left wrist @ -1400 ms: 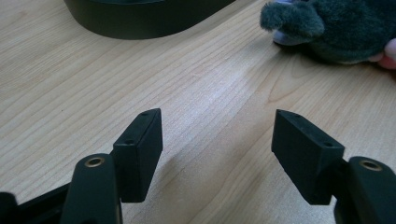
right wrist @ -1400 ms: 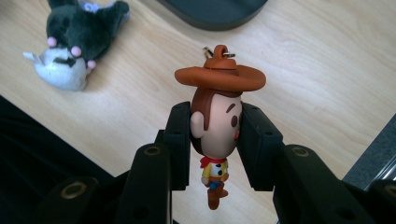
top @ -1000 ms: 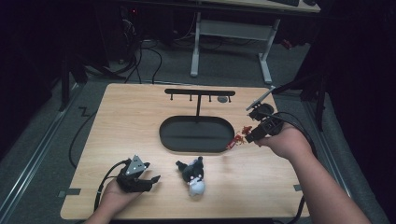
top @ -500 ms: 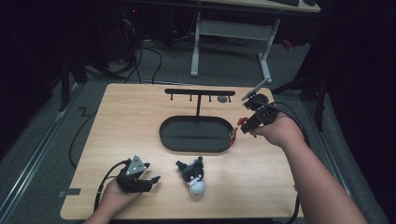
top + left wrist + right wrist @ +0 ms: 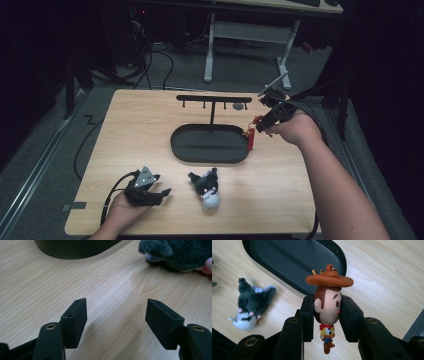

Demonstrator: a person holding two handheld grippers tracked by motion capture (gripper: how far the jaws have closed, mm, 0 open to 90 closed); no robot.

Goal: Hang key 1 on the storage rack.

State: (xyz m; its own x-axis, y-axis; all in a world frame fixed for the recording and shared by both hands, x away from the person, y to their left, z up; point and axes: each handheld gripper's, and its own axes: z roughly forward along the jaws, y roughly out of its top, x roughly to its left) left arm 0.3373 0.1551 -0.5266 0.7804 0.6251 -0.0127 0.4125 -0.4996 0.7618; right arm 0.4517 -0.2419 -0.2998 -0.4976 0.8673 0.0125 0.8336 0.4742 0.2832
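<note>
A small cowboy figure (image 5: 327,305) with a brown hat and a ring on top hangs between the pads of my right gripper (image 5: 328,302), which is shut on its head. In the high view that gripper (image 5: 261,124) is held above the right end of the black oval tray (image 5: 210,150), with the figure (image 5: 250,137) dangling below it. A black T-shaped rack (image 5: 212,98) with small hooks rises from the tray. My left gripper (image 5: 159,192) rests at the front left of the table, jaws open over bare wood (image 5: 116,315). A dark grey plush toy (image 5: 207,187) lies to its right.
The plush toy (image 5: 252,305) lies on the wood in front of the tray (image 5: 294,262). In the left gripper view the plush (image 5: 180,252) and the tray's edge (image 5: 75,247) sit ahead of the jaws. A table frame and cables stand on the floor beyond the far edge.
My right hand has lifted and drifted toward the far side with the cowboy figure still gripped. The left hand and the plush toy have stayed put.
</note>
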